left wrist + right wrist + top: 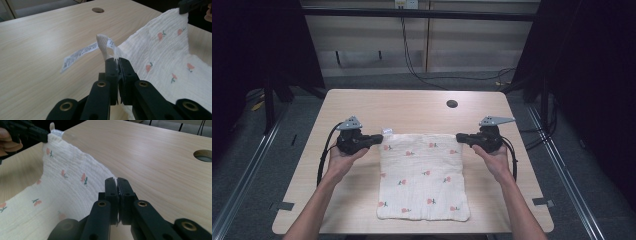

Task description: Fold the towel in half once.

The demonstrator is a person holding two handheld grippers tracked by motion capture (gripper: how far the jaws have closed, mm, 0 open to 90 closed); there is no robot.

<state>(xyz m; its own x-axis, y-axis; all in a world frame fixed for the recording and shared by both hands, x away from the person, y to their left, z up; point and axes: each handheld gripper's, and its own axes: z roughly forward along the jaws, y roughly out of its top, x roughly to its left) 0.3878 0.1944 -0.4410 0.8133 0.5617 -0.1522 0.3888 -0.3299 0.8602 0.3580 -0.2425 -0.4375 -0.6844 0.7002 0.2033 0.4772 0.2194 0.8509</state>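
While the white fruit-printed muslin cloth lies on the table, left gripper and right gripper pinch its far corners.

Light wood tabletop with a round hole at 1 o'clock. Grey floor around it. Pale panelled wall at 12 o'clock, black cables hanging. Dark curtains at 3 and 9 o'clock.
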